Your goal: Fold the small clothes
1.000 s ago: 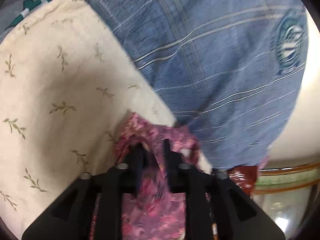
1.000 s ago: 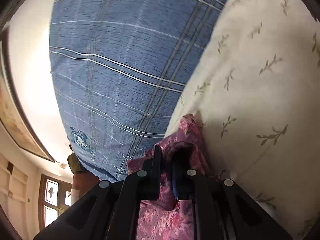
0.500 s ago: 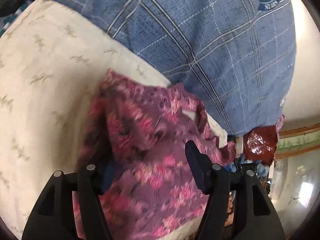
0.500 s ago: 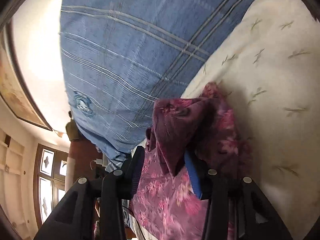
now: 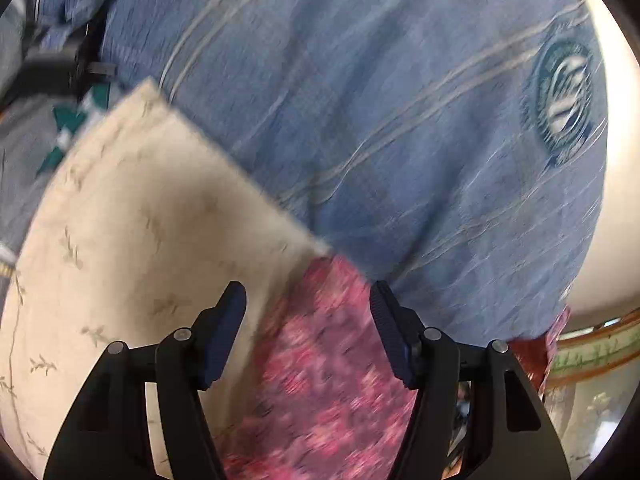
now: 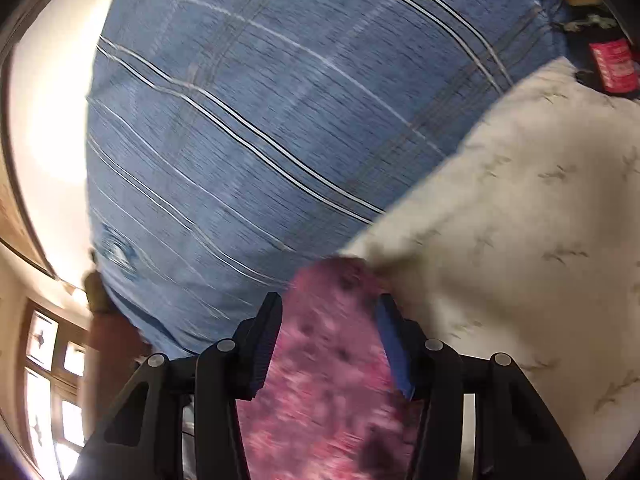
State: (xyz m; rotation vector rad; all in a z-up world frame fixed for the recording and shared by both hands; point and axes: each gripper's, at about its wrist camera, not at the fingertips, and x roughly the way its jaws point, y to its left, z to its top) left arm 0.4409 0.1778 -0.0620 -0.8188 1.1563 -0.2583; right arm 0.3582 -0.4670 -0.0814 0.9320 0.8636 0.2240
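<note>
Pink floral cloth [image 5: 324, 364] lies low in both frames, blurred, on a cream sheet [image 5: 132, 216] with sprig print. Left gripper [image 5: 308, 332] stands well open above it, jaws having just spread, neither pad seeming to press the fabric. Right gripper [image 6: 328, 340] has been opening too; the cloth [image 6: 332, 360] fills the gap between its jaws, probably loose. Blue plaid shirt [image 6: 248, 120] fills the upper frame.
</note>
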